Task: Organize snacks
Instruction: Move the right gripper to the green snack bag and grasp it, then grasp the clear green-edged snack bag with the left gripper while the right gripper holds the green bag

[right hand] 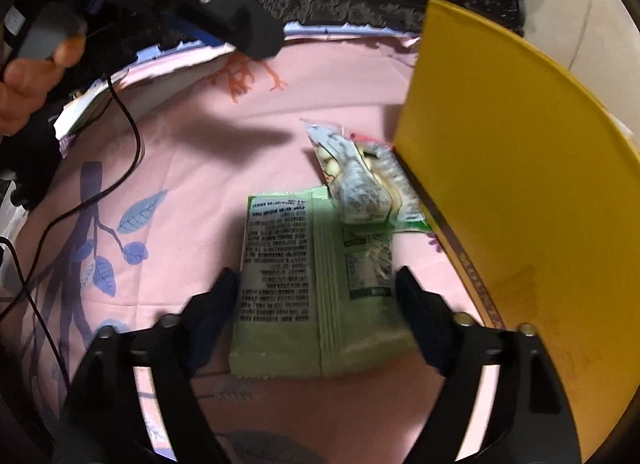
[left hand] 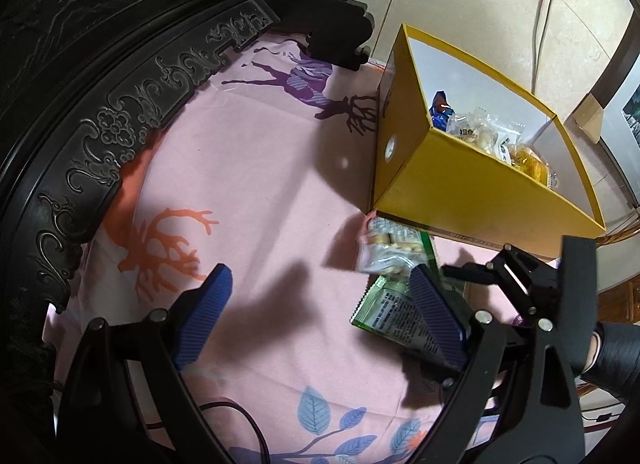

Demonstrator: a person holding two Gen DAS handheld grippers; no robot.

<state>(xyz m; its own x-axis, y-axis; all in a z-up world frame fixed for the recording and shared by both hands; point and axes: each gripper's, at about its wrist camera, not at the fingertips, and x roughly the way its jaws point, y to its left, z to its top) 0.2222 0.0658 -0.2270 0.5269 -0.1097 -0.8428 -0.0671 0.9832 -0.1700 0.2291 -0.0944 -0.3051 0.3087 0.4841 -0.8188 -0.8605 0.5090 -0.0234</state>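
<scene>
The right gripper [right hand: 316, 296] has its jaws spread wide on either side of a green snack packet [right hand: 308, 284] that lies flat on the pink printed cloth [right hand: 192, 168], printed back facing up, and neither pad seems to press it yet, though the picture is a little blurred there. Just beyond the jaws, a clear bag of pale round snacks [right hand: 360, 180] rests partly over the packet's far corner and against the wall of the yellow box [right hand: 520, 184], which stands close to the right of the jaws. From the left wrist view, the box [left hand: 460, 192] already holds several wrapped snacks [left hand: 488, 132]. The left gripper [left hand: 320, 312] hangs over bare cloth with its jaws wide apart and nothing between them; the green packet [left hand: 388, 312] sits behind its right finger. The packet looks light, soft and puffed with air, its film probably slick, so I would expect it to crumple or slide if squeezed hard. Pinching across its width near the middle, or on the flat sealed edge, seems the safest hold, lifting gently so the clear bag slips off instead of dragging along.
</scene>
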